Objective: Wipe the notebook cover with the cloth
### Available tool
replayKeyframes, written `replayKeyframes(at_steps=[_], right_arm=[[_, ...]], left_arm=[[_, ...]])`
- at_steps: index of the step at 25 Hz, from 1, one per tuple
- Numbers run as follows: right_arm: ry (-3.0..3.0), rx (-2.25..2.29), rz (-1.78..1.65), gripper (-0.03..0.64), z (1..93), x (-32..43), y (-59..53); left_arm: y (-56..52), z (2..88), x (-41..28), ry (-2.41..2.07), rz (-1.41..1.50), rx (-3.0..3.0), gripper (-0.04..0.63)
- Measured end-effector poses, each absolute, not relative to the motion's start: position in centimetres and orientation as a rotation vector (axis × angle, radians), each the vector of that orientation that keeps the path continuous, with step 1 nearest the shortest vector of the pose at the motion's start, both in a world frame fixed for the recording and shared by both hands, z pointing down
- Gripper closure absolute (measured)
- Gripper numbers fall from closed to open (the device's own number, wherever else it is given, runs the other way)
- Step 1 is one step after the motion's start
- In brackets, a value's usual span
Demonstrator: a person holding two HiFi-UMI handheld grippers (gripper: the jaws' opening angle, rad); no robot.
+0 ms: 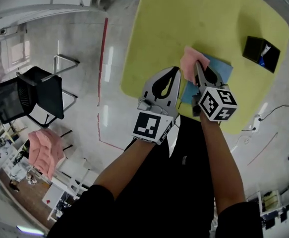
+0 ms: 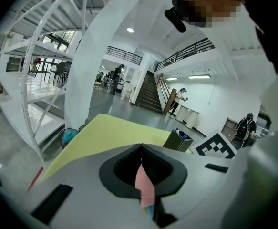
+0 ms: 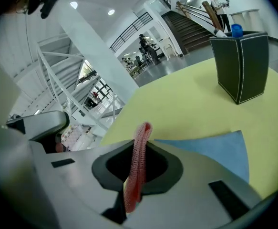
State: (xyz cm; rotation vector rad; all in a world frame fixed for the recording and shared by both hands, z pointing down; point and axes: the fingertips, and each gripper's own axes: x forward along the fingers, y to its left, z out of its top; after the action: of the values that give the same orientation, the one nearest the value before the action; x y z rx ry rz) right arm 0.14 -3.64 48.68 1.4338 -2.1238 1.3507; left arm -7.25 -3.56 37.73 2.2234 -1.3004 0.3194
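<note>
A blue notebook (image 1: 221, 70) lies on the yellow-green table (image 1: 154, 29) near its front edge; it also shows in the right gripper view as the notebook (image 3: 222, 149). My right gripper (image 1: 196, 66) is shut on a pink cloth (image 1: 189, 63) at the notebook's left part. The cloth (image 3: 138, 168) stands pinched between the jaws of the right gripper (image 3: 146, 138). My left gripper (image 1: 176, 70) hovers just left of it over the table edge, jaws together and holding nothing. In its own view the left gripper (image 2: 140, 147) frames a strip of the cloth (image 2: 145, 189) beyond.
A black box (image 1: 260, 53) stands on the table's far right, also seen as the box (image 3: 241, 63). On the floor to the left are a black chair (image 1: 35, 93) and a pink bundle (image 1: 45, 152). A red line (image 1: 102, 53) runs along the floor beside the table.
</note>
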Motion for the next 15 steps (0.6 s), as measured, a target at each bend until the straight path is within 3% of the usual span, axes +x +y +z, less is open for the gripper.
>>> replayKeyframes(at_steps=[15], right_arm=[[-1.966,1.370,1.318,0.575,52.2,0.2,-3.9]], left_arm=[[-2.5,40.0,-7.8,-1.297,0.328,2.203,0.580]])
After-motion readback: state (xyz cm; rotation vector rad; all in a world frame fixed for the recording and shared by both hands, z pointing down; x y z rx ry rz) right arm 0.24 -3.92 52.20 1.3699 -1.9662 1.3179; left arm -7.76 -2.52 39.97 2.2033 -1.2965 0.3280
